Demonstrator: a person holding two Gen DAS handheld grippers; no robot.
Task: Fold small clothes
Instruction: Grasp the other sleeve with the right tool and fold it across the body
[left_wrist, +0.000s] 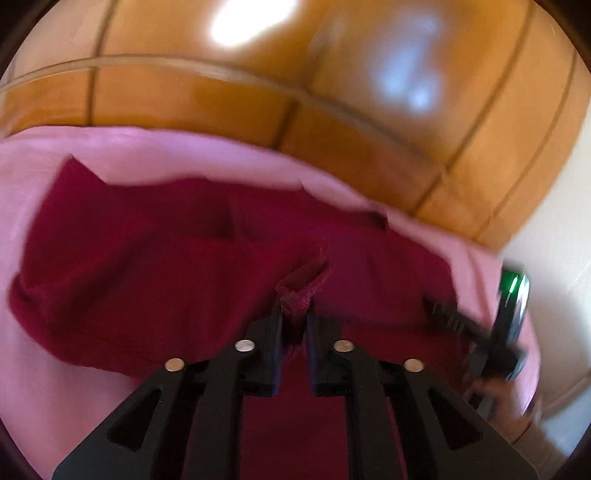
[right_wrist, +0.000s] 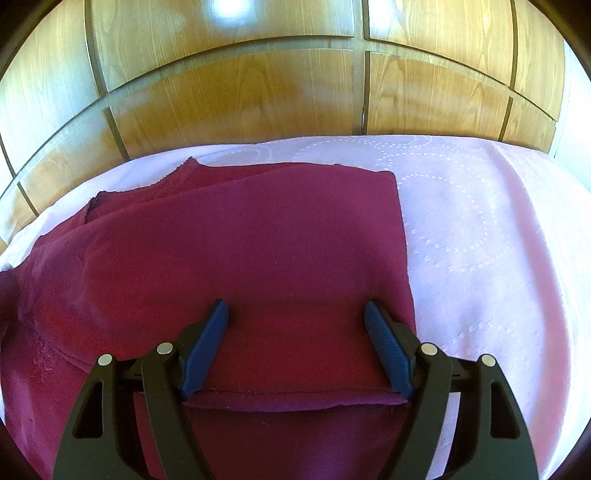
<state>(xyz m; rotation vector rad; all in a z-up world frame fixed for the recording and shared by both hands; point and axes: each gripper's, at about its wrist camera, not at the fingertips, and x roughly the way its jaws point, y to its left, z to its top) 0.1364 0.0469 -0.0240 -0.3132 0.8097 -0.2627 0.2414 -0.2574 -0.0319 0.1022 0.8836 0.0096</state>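
A dark red garment (right_wrist: 240, 243) lies partly folded on a pink cloth (right_wrist: 480, 229). It also shows in the left wrist view (left_wrist: 166, 258), which is blurred. My left gripper (left_wrist: 294, 314) is shut on a bunched bit of the red garment's edge and holds it above the rest. My right gripper (right_wrist: 295, 314) is open, its blue pads (right_wrist: 207, 350) spread over the garment's near right corner, with nothing between them. The right gripper also shows in the left wrist view (left_wrist: 454, 317) at the garment's right edge.
Wooden panelled cupboard doors (right_wrist: 240, 85) stand right behind the pink-covered surface. A pale wall (left_wrist: 554, 221) is at the right. The pink cloth has bare room to the right of the garment.
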